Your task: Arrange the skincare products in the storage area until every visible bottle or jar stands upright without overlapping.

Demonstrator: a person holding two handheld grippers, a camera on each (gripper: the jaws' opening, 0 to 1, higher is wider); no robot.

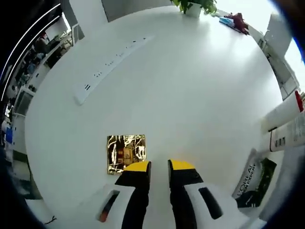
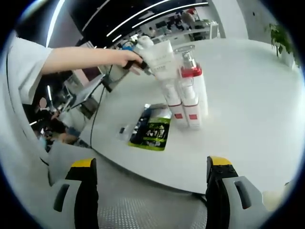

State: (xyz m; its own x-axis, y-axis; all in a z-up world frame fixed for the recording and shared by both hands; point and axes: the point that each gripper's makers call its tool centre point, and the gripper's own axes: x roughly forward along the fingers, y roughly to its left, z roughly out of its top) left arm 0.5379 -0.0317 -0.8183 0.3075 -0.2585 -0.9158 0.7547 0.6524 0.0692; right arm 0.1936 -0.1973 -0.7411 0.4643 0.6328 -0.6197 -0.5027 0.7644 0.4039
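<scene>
In the right gripper view a cluster of white skincare bottles stands on the round white table (image 2: 248,119). It holds a pump bottle with a red collar (image 2: 192,72), two small bottles with red labels (image 2: 174,107) and a large white tube (image 2: 161,57) that leans. A person's hand (image 2: 129,58) is at the tube's top. A green-and-black sachet (image 2: 153,130) lies flat in front. My right gripper (image 2: 152,179) hangs wide open off the table's edge. My left gripper (image 1: 159,167) holds nothing, with a narrow gap between its jaws, beside a gold foil packet (image 1: 126,153). White tubes (image 1: 285,113) lie at the right edge.
A long white strip (image 1: 112,64) lies across the far table. A potted plant (image 1: 193,5) and a red-and-blue item (image 1: 234,21) sit at the far rim. The sachet (image 1: 255,179) also lies right of my left gripper. Desks and office lights stand beyond the table.
</scene>
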